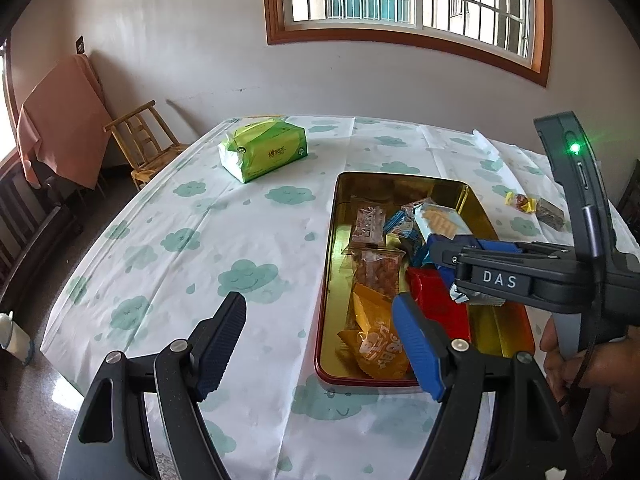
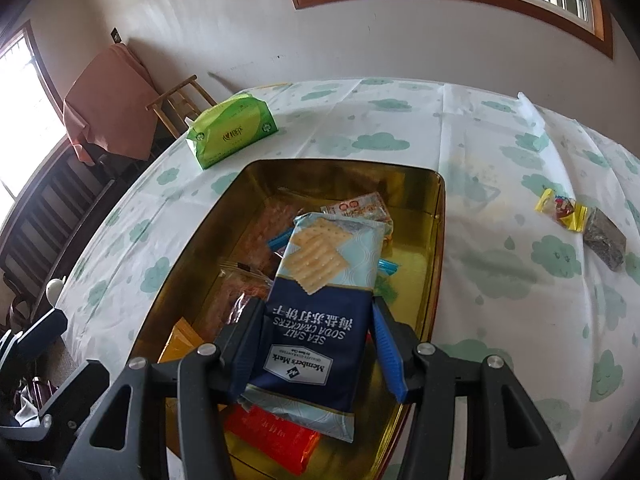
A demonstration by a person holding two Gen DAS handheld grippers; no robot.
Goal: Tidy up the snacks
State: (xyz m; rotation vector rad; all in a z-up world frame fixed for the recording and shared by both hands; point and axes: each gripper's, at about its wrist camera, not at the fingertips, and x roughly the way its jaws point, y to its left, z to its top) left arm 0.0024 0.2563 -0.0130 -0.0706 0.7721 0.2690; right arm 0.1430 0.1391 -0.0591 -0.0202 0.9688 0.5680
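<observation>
A cloud-print cloth covers the surface [image 1: 256, 216], with a green tissue pack [image 1: 264, 152] toward the far side and a gold-lined tin [image 2: 438, 232] in the middle, already holding several snacks. The right claw [image 2: 312, 340] grips a pack of sea salt soda crackers [image 2: 320, 292] by its sides, held over the tin above a red packet [image 2: 272, 436] and an orange one [image 1: 376, 336]. The left claw [image 1: 320, 344] hovers wide open with nothing in it, near the tin's near-left edge. The step looks like laying the crackers in. It would go best by lowering the pack flat onto the pile, well inside the rim, before easing the grip, as crackers break easily. A yellow-wrapped sweet [image 2: 560, 208] and a dark packet [image 2: 604, 244] lie on the cloth to the right, still to collect.
</observation>
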